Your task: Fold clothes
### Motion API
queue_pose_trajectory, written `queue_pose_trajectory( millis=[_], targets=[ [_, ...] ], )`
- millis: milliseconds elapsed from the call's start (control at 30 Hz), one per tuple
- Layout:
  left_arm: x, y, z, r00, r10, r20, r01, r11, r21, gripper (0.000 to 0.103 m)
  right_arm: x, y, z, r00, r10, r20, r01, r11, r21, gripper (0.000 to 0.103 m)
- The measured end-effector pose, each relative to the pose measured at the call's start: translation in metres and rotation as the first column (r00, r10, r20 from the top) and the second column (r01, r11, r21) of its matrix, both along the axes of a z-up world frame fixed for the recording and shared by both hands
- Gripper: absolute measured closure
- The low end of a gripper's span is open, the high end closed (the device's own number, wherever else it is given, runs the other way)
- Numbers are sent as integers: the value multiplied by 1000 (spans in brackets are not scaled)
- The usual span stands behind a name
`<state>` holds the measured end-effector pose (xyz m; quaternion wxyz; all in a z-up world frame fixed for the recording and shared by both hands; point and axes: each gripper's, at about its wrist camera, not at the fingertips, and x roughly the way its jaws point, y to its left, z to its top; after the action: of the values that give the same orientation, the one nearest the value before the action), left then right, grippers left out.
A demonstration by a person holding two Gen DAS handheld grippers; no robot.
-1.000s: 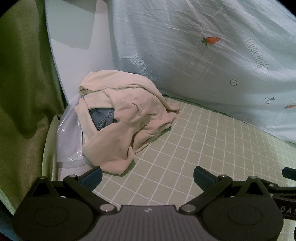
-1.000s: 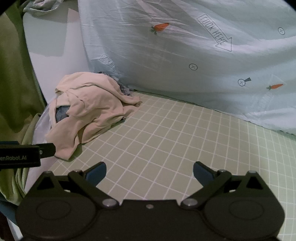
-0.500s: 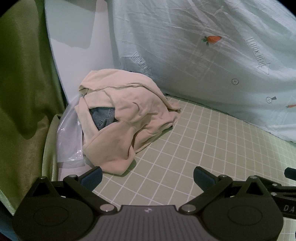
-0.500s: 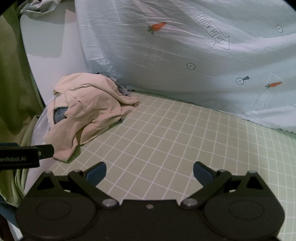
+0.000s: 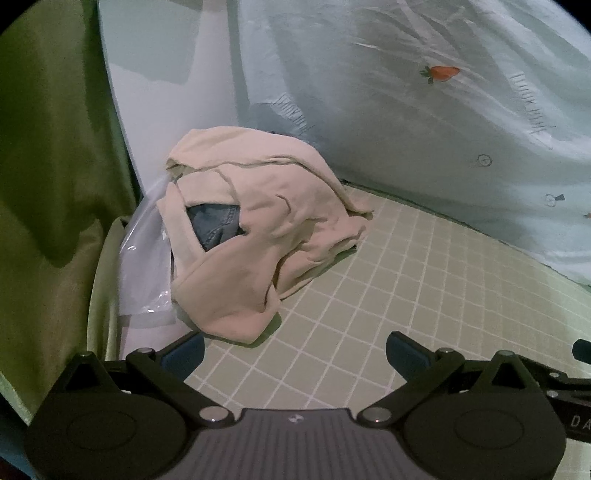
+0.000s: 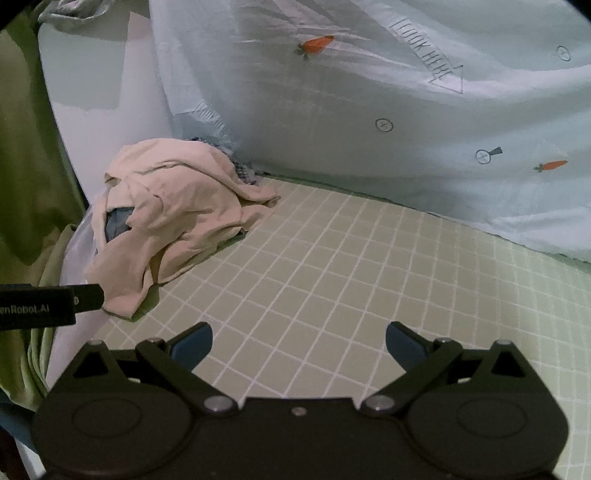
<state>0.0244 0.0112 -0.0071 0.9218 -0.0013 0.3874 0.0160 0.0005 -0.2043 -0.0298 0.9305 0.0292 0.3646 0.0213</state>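
beige garment (image 5: 258, 236) heaped on grid mat (image 5: 388, 295); l gripper (image 5: 295, 354) & r gripper (image 6: 299, 343) both spread, empty.

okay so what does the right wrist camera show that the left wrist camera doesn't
Only the right wrist view shows a checked blue cloth peeking out behind the pile, grey fabric at the top left corner, and the left gripper's body with its printed label. Only the left wrist view shows the clear plastic bag plainly, beside the pile. Both show the beige garment heaped over denim, the green grid mat, the carrot-print sheet, and each camera's own gripper open: left gripper, right gripper.
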Motion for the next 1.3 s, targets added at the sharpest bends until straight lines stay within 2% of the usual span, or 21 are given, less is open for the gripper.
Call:
queue_pose_trajectory(
  millis=[467, 800, 967, 1000, 1100, 1200, 1233, 1300],
  targets=[
    [30, 16, -5, 999, 34, -28, -35, 999, -9, 0, 39, 14, -5, 998, 45, -37, -46, 999, -12, 2],
    [107, 49, -16, 996, 88, -18, -88, 996, -23, 0, 118, 45, -10, 997, 67, -37, -67, 998, 4, 8],
    [149, 58, -27, 998, 68, -9, -68, 997, -44, 2, 174, 69, -20, 995, 91, -37, -90, 996, 28, 18],
    [157, 59, -31, 998, 63, -13, -63, 997, -48, 4, 184, 73, -25, 994, 96, -45, -94, 995, 37, 19],
    [176, 60, -45, 997, 58, -42, -60, 997, -57, 19, 214, 86, -41, 991, 109, -74, -103, 992, 73, 27],
    [188, 64, -59, 994, 81, -76, -87, 994, -74, 37, 240, 98, -62, 986, 114, -121, -97, 986, 136, 37],
    [190, 66, -62, 992, 88, -85, -95, 992, -84, 47, 248, 101, -69, 984, 116, -139, -93, 983, 159, 41],
    [192, 69, -67, 991, 89, -95, -99, 990, -104, 53, 260, 106, -82, 978, 120, -172, -84, 976, 201, 47]
  ],
)
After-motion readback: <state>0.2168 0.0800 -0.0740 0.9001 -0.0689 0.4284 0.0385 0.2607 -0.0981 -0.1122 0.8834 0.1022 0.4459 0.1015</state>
